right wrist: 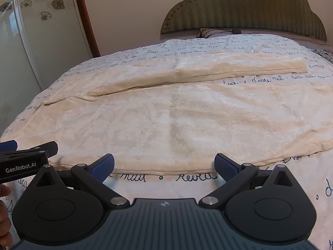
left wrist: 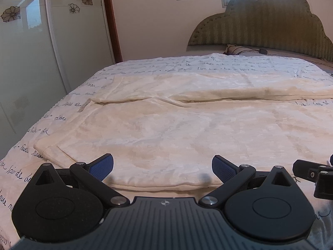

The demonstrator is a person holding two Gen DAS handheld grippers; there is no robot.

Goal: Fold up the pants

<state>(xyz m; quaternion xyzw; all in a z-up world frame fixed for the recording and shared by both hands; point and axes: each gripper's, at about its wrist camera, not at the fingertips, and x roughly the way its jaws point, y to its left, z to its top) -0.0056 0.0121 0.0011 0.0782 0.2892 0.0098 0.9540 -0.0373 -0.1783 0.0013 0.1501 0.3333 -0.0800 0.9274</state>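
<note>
Cream pants point(left wrist: 166, 129) flat on bed point(right wrist: 270, 187), waistband cut off, left gripper point(left wrist: 162, 167) and right gripper point(right wrist: 164, 166) spread wide, empty.

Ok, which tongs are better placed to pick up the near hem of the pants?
Probably the left tongs: open, already over the cream pants at their near edge. The right tongs, also open, sit short of that edge, over the script-printed bedspread.

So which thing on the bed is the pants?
Start at the green padded headboard, then come down the white quilt with blue handwriting. The cream fuzzy pants lie flat on it, two long legs splitting apart. Unlike the quilt, they are plain, with no writing.
</note>
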